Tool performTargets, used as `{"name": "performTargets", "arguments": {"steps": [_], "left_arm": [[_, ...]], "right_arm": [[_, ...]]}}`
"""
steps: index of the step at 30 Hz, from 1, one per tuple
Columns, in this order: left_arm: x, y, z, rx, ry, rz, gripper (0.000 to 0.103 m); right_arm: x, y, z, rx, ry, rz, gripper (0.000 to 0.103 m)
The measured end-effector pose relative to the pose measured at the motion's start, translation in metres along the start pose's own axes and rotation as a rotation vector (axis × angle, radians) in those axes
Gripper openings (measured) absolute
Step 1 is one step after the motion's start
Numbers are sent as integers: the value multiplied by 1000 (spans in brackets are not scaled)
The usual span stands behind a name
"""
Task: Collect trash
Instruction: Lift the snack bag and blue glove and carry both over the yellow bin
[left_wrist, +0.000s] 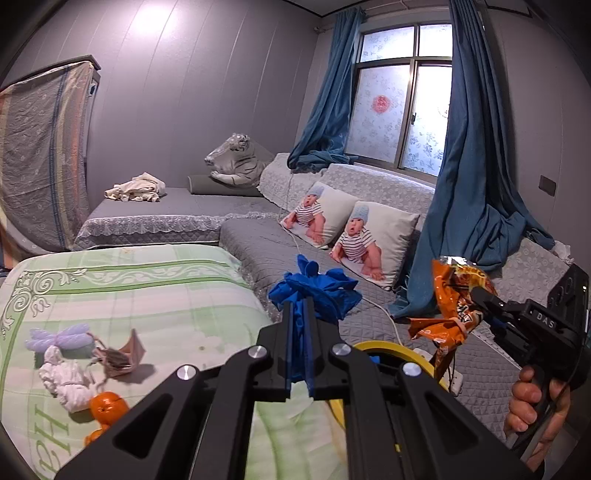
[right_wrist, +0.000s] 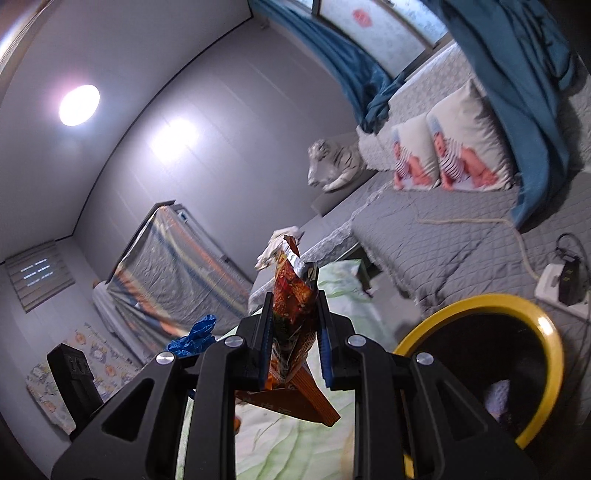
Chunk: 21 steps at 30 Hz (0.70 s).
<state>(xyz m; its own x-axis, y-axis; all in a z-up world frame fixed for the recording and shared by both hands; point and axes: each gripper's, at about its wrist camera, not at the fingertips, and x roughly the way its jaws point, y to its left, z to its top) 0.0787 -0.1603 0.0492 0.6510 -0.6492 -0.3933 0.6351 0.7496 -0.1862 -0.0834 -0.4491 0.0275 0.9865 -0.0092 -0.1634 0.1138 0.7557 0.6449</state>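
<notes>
A: Start with the big things. What lies around you?

B: Your grey quilted sofa (left_wrist: 280, 240) runs along the far wall under the window (left_wrist: 402, 99), with blue curtains (left_wrist: 476, 166) hanging down onto it. Two cushions printed with a baby (left_wrist: 354, 229) lean on its backrest, and a white tiger plush (left_wrist: 236, 162) lies at its far left end. Nearer you, on the left, is the table under a green patterned cloth (left_wrist: 140, 295).

A: And the bin?

B: The black bin with a yellow rim (right_wrist: 546, 332) stands near you on the right, just beside the table, between the table and the sofa. Something pale lies inside it; you cannot tell what.

A: What are you carrying?

B: Your right gripper (right_wrist: 295, 332) is clamped on an orange snack wrapper (right_wrist: 291, 317), jaws only narrowly apart with the crumpled foil pinched between the pads. In the left wrist view that wrapper (left_wrist: 454, 306) hangs in the air above the sofa seat, right of the bin rim. Your hand (left_wrist: 532, 402) grips the handle below it.

A: The left one?

B: Your left gripper (left_wrist: 300, 306) is fully closed on a crumpled blue glove (left_wrist: 314, 291), which bunches out past the fingertips, above the table's far right edge.

A: What is left on the table?

B: At the near left of the cloth: a white crumpled tissue (left_wrist: 66, 380), orange peel (left_wrist: 107, 406) just beside it, a pale purple plastic piece (left_wrist: 59, 338), and a small pinkish torn packet (left_wrist: 122, 354).
</notes>
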Motion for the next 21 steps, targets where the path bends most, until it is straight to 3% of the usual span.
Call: {"name": "performTargets", "arguments": {"steps": [9, 21], "left_arm": [[49, -36, 10, -38, 59, -87, 5], [92, -66, -14, -46, 105, -120, 5]], "right_arm": [[-41, -30, 16, -6, -128, -115, 20], [-48, -58, 13, -32, -173, -244, 20]]}}
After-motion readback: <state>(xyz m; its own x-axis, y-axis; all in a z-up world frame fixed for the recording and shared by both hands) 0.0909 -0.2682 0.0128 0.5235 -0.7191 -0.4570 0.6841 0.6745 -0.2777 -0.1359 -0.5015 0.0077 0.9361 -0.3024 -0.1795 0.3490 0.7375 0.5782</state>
